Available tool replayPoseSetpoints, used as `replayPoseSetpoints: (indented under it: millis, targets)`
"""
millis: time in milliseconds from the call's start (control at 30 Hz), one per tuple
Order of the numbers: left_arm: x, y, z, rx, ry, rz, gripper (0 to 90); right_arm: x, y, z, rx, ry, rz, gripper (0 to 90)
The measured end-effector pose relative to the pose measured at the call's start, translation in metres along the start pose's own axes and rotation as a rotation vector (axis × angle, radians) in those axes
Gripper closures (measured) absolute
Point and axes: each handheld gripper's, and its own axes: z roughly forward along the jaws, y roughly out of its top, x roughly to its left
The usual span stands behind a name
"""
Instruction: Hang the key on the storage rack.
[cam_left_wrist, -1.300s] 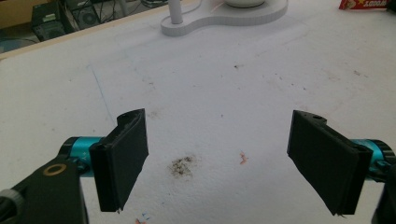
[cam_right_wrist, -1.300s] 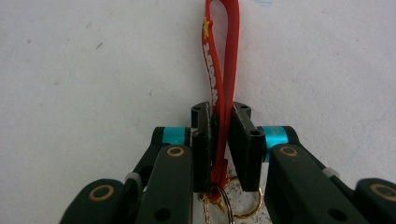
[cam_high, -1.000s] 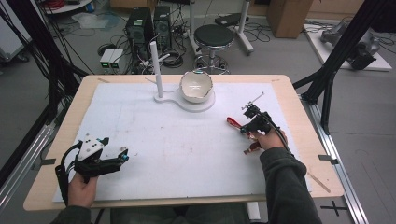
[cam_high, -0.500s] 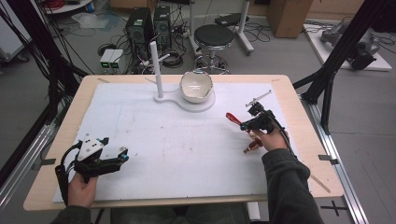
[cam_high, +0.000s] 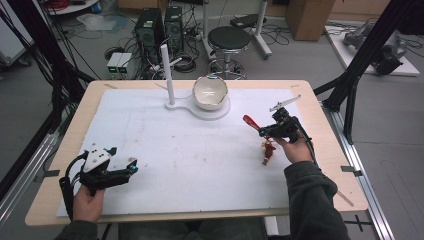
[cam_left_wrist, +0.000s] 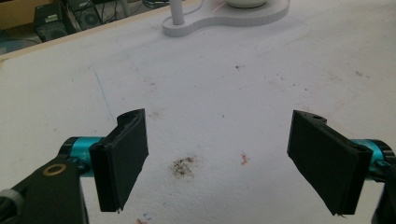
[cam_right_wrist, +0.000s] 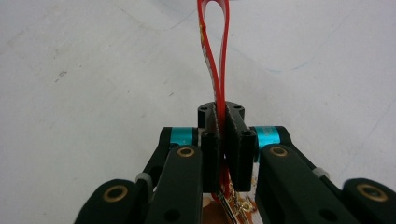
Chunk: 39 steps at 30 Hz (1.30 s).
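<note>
A workshop floor with cables, computer towers and a stool (cam_high: 229, 37) lies beyond the counter (cam_high: 310, 90), which carries a white mat. At the far middle of the mat stands a white stand (cam_high: 197, 106) with an upright post (cam_high: 167, 75) and a bowl (cam_high: 210, 93) seated on its round base.

The right gripper (cam_high: 272, 131), to the right of the stand and nearer the person, has its jaws closed narrow on a red loop (cam_high: 250, 122); in the right gripper view the loop (cam_right_wrist: 215, 51) rises between the pinched jaws and points away. A small ornament (cam_high: 268, 151) with gold fittings hangs below the gripper, close over the mat. The left gripper (cam_high: 127, 167) rests well to the left of the stand, near the front edge, its jaws wide and empty over a stained patch of mat.

Judged step: the ornament is grasped by its loop and is in carriage, probably toward the post. The next move calls for a lift clear of the mat, travel left toward the stand, and alignment of the loop's opening over the post top before lowering. The loop is thin and flexible; it may twist in the jaws.

Against the frame one second earlier, the right gripper has risen slightly and moved a little farther from the person, and the ornament has gone with it. The left gripper, stand and bowl are unchanged.
</note>
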Motion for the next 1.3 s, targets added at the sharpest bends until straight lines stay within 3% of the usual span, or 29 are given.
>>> replayPoseSetpoints:
  millis: [600, 1300]
  targets:
    - [0.0, 0.0, -0.001, -0.004, 0.004, 0.0, 20.7, 0.019, 0.021, -0.021, -0.104, 0.022, -0.049, 85.6]
    - [0.0, 0.001, -0.001, -0.006, 0.004, 0.001, 20.7, 0.042, 0.059, -0.028, -0.159, 0.035, -0.12, 85.7]
